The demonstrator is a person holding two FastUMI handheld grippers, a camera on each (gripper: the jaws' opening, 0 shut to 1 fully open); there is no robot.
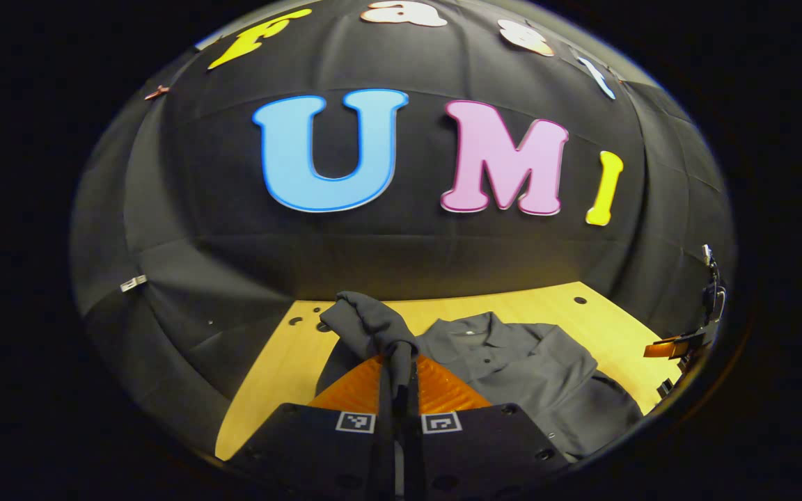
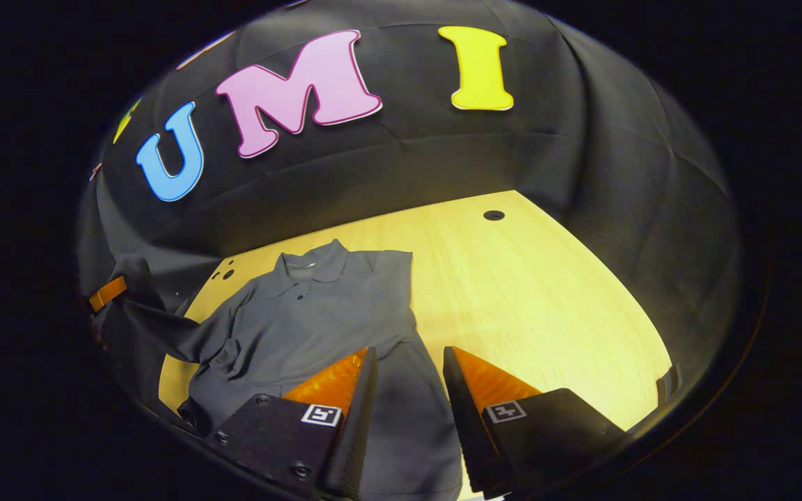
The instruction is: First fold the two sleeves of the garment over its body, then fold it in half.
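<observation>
Two tools are at work, and we take them in turn. The left tool (image 1: 399,379) is closed on a bunched sleeve (image 1: 373,323) of the grey garment (image 1: 512,362), both fingers pressing the cloth between them, the sleeve raised off the desk (image 1: 276,369) and draped over the fingertips. The right tool (image 2: 408,390) stands with its fingers apart and nothing between them, hovering low over the garment's lower right side. In the right gripper view the lifted sleeve stretches away to the left toward the other tool, while the right-hand sleeve appears already folded over the body, giving that side a straight edge. The garment lies flat, collar (image 2: 314,268) toward the booth wall, on the left half of the desk. We judge the cloth light, soft and limp: it will sag and wrinkle, so hold is best taken at the cuff or a hem corner. The left tool is held level and high, pointing toward the wall; the right tool tilts downward over the hem.
</observation>
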